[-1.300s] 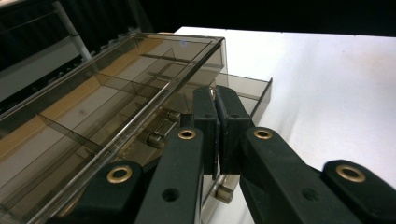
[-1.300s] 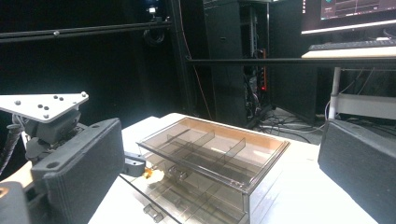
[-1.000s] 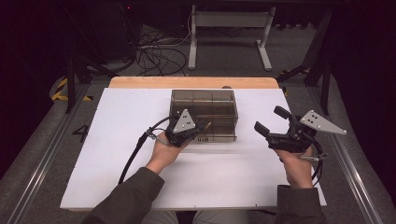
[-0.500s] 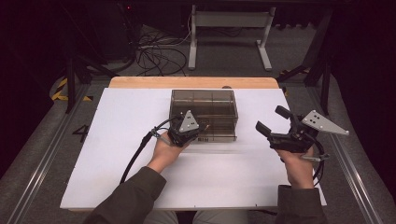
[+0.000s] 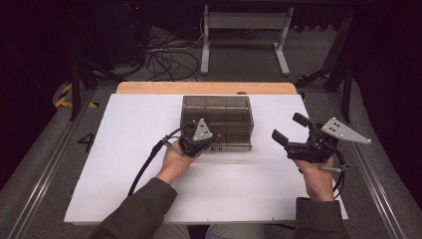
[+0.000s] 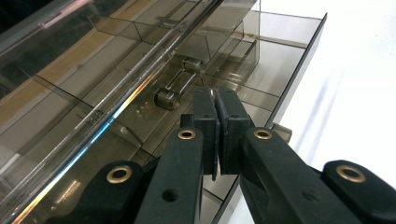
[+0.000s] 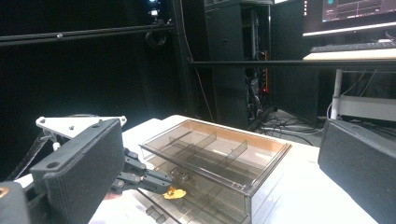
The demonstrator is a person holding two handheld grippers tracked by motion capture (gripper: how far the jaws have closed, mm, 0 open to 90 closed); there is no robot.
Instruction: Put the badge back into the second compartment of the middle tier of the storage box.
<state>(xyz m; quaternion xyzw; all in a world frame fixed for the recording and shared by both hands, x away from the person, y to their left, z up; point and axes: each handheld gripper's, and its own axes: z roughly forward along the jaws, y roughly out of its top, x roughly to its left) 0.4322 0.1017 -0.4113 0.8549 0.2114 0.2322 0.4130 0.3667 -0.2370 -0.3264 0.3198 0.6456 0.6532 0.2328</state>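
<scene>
A smoky see-through drawer box [image 5: 217, 114] stands at the middle back of the white board [image 5: 124, 149]. Its low drawer [image 6: 289, 60] is pulled out a little at the front, and a bar handle [image 6: 180, 86] shows through the plastic. My left gripper [image 5: 213, 141] is at the box's front face, with its jaws pressed together [image 6: 215, 95] just over the drawer. In the right gripper view a small yellow bit [image 7: 175, 192] lies right under those tips; I cannot tell if it is held. My right gripper [image 5: 291, 128] hovers to the right of the box, jaws wide apart and empty.
The board's wooden far edge [image 5: 206, 87] lies just behind the box. Beyond the table are cables [image 5: 164, 55] on the floor and a metal stand [image 5: 244, 35]. A dark rail [image 5: 378, 179] runs along the right side. Bare board stretches left of the box and in front of it.
</scene>
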